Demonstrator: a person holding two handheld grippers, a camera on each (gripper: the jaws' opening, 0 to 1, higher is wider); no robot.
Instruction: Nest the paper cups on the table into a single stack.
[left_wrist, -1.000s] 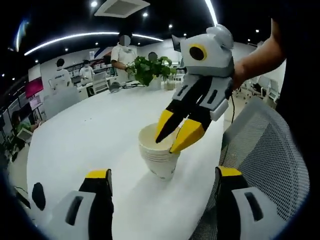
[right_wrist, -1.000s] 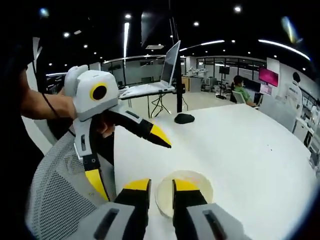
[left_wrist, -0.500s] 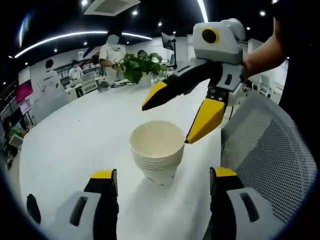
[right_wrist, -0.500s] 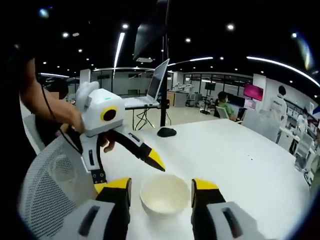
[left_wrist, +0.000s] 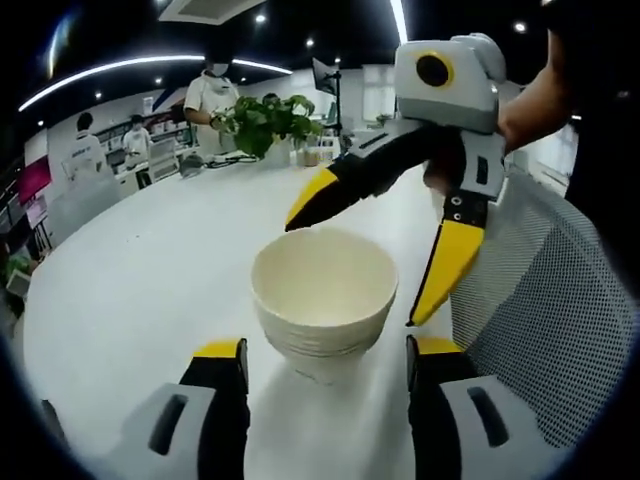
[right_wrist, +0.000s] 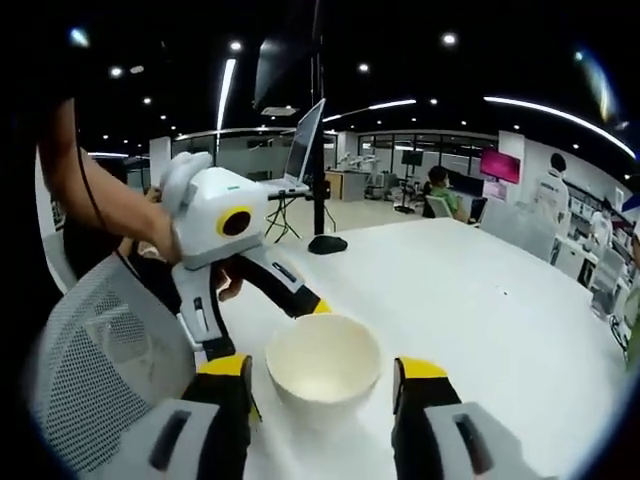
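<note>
A stack of nested cream paper cups (left_wrist: 322, 300) stands on the white table (left_wrist: 140, 250), near its edge. My left gripper (left_wrist: 325, 350) is open, its yellow-tipped jaws on either side of the stack with a gap on each side. The right gripper (left_wrist: 350, 273) comes in from the upper right, open wide, one finger over the far rim and one down the right side. In the right gripper view the stack (right_wrist: 322, 362) sits between my open right gripper (right_wrist: 322, 368) jaws. The left gripper (right_wrist: 268, 335) straddles it from the left.
A grey mesh chair (left_wrist: 545, 300) stands at the table's edge beside the stack, seen again as the chair (right_wrist: 90, 340). A potted plant (left_wrist: 265, 115) and people are at the far end. A laptop on a stand (right_wrist: 303, 140) with a black base (right_wrist: 327, 243) lies beyond the cups.
The right gripper was shut at the top cup's rim; it has let go and opened wide. Both grippers have drawn closer around the stack.
</note>
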